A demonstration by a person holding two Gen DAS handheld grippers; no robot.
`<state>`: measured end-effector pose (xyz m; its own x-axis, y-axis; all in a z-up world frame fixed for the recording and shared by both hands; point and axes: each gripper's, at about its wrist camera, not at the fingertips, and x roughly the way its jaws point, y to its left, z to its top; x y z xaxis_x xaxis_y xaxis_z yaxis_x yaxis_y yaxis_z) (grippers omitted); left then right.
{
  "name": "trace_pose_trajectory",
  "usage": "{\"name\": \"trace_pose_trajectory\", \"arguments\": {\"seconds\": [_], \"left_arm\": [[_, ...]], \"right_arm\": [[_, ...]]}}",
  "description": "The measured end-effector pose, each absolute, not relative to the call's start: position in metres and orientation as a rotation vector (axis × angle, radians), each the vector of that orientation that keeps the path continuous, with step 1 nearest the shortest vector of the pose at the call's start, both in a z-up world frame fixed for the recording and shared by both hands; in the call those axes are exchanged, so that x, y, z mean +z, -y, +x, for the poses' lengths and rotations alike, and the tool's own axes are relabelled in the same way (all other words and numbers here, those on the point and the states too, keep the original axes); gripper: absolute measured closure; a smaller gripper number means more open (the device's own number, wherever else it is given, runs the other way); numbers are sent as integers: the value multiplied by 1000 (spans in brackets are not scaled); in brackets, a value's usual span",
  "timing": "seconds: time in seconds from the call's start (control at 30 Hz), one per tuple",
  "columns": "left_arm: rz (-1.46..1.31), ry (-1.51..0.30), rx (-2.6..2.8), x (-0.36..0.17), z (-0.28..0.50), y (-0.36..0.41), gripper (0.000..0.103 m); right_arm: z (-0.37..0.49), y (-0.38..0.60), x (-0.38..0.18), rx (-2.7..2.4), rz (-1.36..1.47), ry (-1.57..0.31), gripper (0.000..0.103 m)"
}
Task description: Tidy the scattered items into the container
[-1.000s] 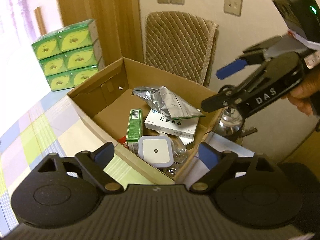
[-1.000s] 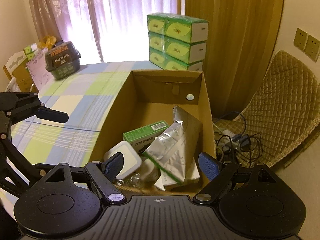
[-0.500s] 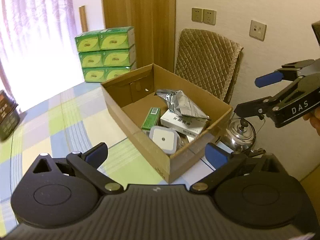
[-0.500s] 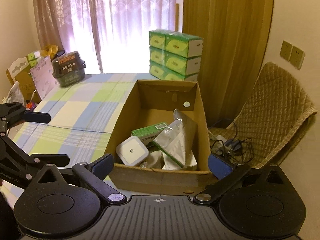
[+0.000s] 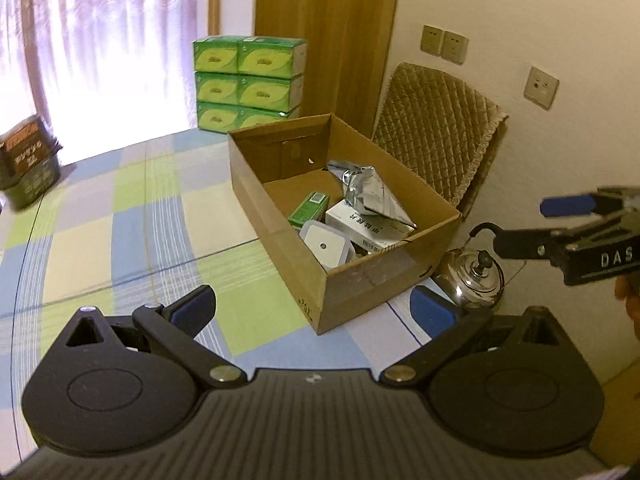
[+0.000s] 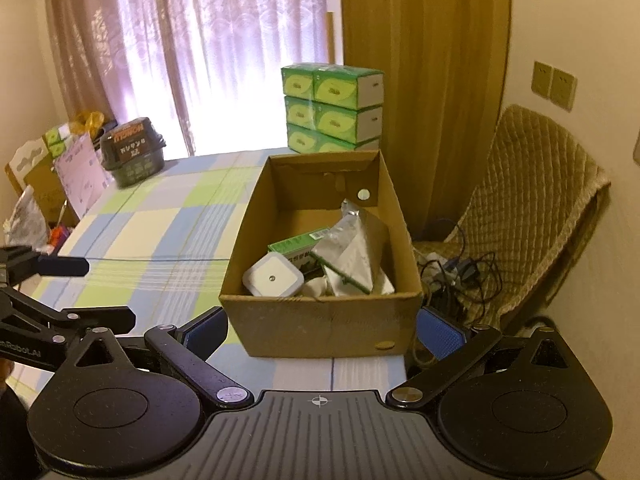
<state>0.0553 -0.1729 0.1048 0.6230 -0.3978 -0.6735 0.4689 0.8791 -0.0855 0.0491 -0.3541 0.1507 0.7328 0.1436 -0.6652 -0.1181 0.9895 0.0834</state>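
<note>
Both of my tongs are spread wide and hold nothing. My left tongs (image 5: 312,308) hang above the checked cloth of the bench (image 5: 120,232), and the cardboard box (image 5: 360,292) sits ahead of them, a little to the right, its near corner pointing between the blue pads. My right tongs (image 6: 322,330) face one end wall of the same box (image 6: 320,328) squarely, so the wall nearly fills the gap between their fingertips, though they stay apart from it.

Inside the box lie a white square gadget (image 5: 325,242) at the near end, a green carton (image 5: 309,210) beside it, a white carton with dark print (image 5: 362,222) and a crumpled silver pouch (image 5: 370,192) resting on top of that carton. The print on the cartons is too small for me to read. Something pale lies under the pouch in the right wrist view, and I cannot tell what it is.

My right tongs (image 5: 532,226) reach into the left wrist view from the right edge, cut off past the letters DAS. A steel kettle (image 5: 476,276) stands below the bench edge, partly hidden by the box corner and my own right finger.
</note>
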Motion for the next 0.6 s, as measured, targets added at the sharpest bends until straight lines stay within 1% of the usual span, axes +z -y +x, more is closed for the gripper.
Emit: {"name": "trace_pose_trajectory", "arguments": {"seconds": [0.6], "left_arm": [[45, -781, -415, 97, 47, 168, 1]], "right_arm": [[18, 341, 140, 125, 68, -750, 0]]}}
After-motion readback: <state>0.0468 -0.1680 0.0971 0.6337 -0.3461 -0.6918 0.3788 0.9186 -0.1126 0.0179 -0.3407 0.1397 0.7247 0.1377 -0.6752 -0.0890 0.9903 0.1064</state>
